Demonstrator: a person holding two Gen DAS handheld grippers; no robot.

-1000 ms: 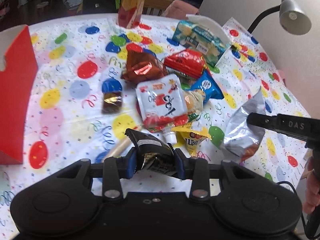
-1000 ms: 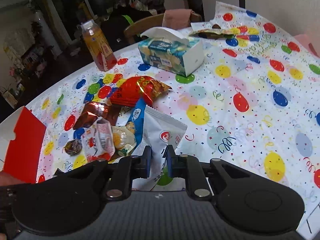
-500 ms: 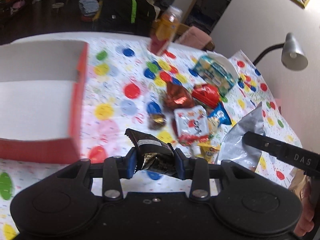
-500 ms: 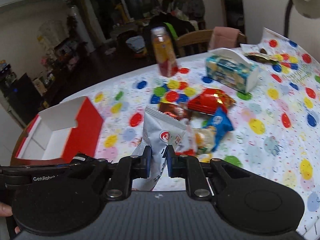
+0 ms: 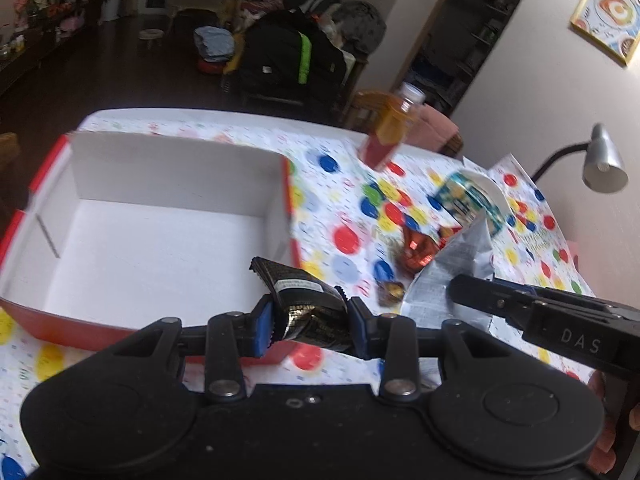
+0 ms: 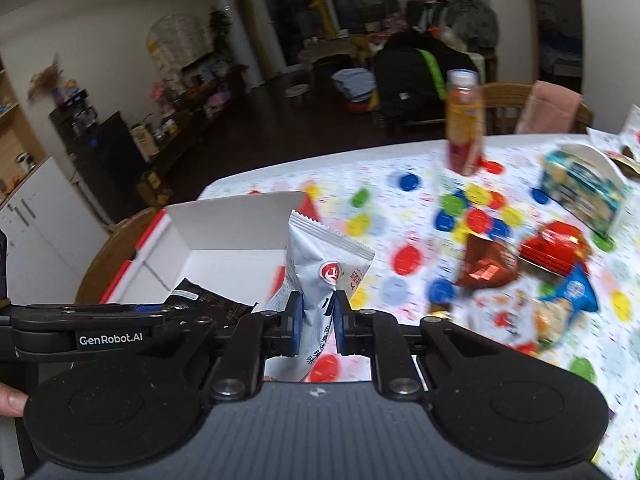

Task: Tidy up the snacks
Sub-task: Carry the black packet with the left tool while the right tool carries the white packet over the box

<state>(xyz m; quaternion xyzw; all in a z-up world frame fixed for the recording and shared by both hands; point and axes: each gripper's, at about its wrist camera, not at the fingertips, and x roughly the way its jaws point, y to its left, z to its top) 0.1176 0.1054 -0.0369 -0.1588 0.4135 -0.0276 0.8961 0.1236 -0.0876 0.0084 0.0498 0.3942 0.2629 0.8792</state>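
Note:
My left gripper (image 5: pixel 310 326) is shut on a black and gold snack packet (image 5: pixel 308 300), held above the near right corner of a red box with a white inside (image 5: pixel 168 184). My right gripper (image 6: pixel 316 322) is shut on a pale grey snack bag (image 6: pixel 326 264) with a red round logo, held upright just right of the same red box (image 6: pixel 232 216). The grey snack bag (image 5: pixel 452 276) and right gripper (image 5: pixel 456 294) show at the right of the left wrist view. The black packet (image 6: pixel 204 300) shows at the left of the right wrist view. Nothing lies inside the box.
Loose snacks lie on the balloon-print tablecloth (image 6: pixel 408 184): a brown foil pack (image 6: pixel 486 266), a red pack (image 6: pixel 554 246), a blue pack (image 6: pixel 572 290). A tissue box (image 6: pixel 582 190), an orange drink bottle (image 6: pixel 464 124), a desk lamp (image 5: pixel 600 160) and a chair with a black jacket (image 5: pixel 292 56) stand farther back.
Both grippers have swung left from the snack pile toward the red box, each carrying its packet. The box now fills the left of the left wrist view.

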